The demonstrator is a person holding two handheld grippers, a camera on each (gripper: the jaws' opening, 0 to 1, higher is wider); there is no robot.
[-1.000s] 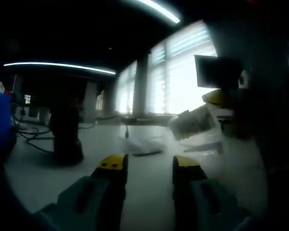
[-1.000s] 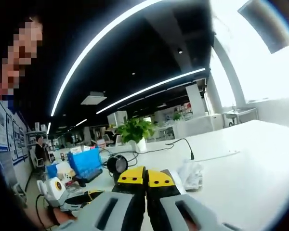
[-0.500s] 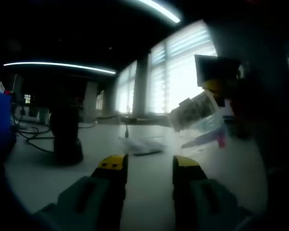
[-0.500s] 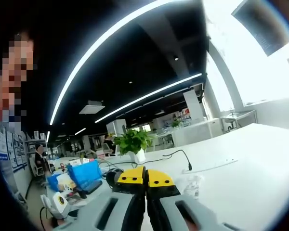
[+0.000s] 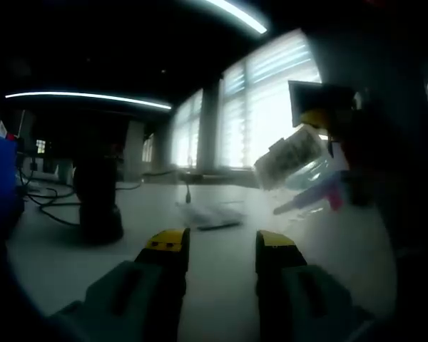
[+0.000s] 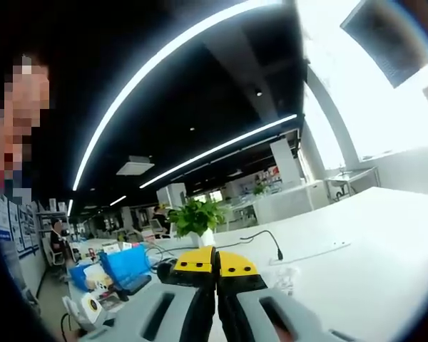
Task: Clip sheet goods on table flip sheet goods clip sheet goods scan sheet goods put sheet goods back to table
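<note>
The left gripper view is dim and looks across a pale tabletop (image 5: 221, 263) toward bright windows with blinds (image 5: 271, 107). The left gripper (image 5: 220, 246) rises from the bottom with its two yellow-tipped fingers (image 5: 164, 242) held apart, nothing between them. At the right of this view the right gripper (image 5: 324, 121) comes in, raised above the tabletop, and a clear flat packet of sheet goods (image 5: 299, 167) hangs from it, tilted, with a printed label on its upper part and a pink strip at its lower edge. One more flat packet (image 5: 210, 216) lies on the tabletop further back, near a thin upright stalk. One dark upright object (image 5: 98, 196) stands at the left, with cables beside it.

The right gripper view is bright and looks down a long open office under two curved ceiling light strips (image 6: 164, 78). Here the right gripper's two yellow fingertips (image 6: 215, 262) are pressed together; the packet itself cannot be made out between them in this view. Behind them sits one potted plant (image 6: 194, 217), one blue bin (image 6: 125, 265) at the left, and one gooseneck stalk (image 6: 271, 244) with a cable. A small clear packet (image 6: 285, 278) lies on the white tabletop just right of the fingers. A person stands at the left edge.
</note>
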